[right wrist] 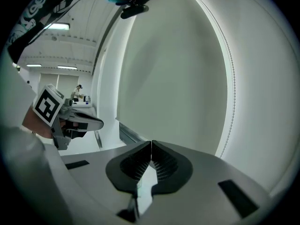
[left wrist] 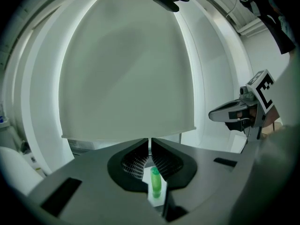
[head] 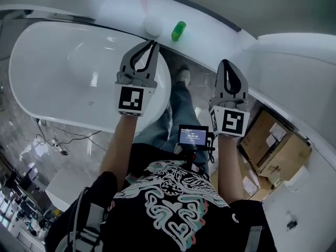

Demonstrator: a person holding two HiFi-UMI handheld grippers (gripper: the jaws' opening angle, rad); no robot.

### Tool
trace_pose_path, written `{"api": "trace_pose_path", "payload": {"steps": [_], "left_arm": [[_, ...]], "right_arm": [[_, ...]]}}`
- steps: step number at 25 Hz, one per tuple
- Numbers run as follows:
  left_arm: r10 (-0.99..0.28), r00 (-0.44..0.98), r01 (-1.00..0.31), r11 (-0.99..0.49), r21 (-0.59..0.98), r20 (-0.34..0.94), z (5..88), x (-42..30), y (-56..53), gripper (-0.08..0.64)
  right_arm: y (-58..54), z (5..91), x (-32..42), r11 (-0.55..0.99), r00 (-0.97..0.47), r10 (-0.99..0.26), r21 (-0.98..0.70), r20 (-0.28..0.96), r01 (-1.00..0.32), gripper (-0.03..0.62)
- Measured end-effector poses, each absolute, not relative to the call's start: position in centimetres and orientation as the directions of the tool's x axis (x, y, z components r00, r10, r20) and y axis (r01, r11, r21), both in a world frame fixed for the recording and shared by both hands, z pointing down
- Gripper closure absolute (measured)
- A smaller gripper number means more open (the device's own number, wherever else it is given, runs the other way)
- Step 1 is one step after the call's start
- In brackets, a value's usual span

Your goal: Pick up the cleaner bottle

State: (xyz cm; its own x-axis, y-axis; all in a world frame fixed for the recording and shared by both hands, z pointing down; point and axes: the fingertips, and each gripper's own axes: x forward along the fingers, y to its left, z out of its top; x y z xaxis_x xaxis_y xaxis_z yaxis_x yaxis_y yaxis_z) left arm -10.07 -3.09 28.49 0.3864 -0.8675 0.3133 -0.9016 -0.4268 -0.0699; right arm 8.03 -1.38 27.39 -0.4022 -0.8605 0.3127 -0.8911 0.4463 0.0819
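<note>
The cleaner bottle (head: pixel 178 31) is small and green and stands on the white ledge behind the bathtub, at the top of the head view. My left gripper (head: pixel 153 43) is held over the tub's right end, short of the bottle, jaws shut and empty. In the left gripper view the bottle (left wrist: pixel 155 179) shows through the opening under the shut jaws of the left gripper (left wrist: pixel 150 143). My right gripper (head: pixel 226 63) hangs further right over the floor, also shut and empty, and faces a white wall in the right gripper view (right wrist: pixel 151 146).
A white bathtub (head: pixel 52 51) fills the left of the head view. A white round object (head: pixel 153 25) sits on the ledge just left of the bottle. Cardboard boxes (head: pixel 273 146) lie at the right, cables (head: pixel 52 140) on the floor at the left.
</note>
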Motion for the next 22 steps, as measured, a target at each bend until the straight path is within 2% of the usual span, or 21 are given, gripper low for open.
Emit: {"api": "trace_pose_path", "payload": {"steps": [8, 14, 22], "left_arm": [[-0.881, 0.367, -0.919, -0.394, -0.033, 0.298, 32.6, -9.9, -3.8, 0.528], [-0.855, 0.349, -0.919, -0.393, -0.038, 0.383, 35.8, -10.7, -3.6, 0.529], [-0.859, 0.347, -0.925, -0.379, -0.011, 0.375, 39.0, -10.6, -3.7, 0.529]], "right_arm": [[-2.7, 31.4, 8.3, 0.463, -0.399, -0.846, 0.113, 0.354, -0.879, 0.565], [-3.3, 33.6, 8.3, 0.483, -0.408, -0.830, 0.126, 0.379, -0.866, 0.565], [-3.6, 36.9, 7.3, 0.522, -0.435, -0.805, 0.134, 0.403, -0.843, 0.565]]}}
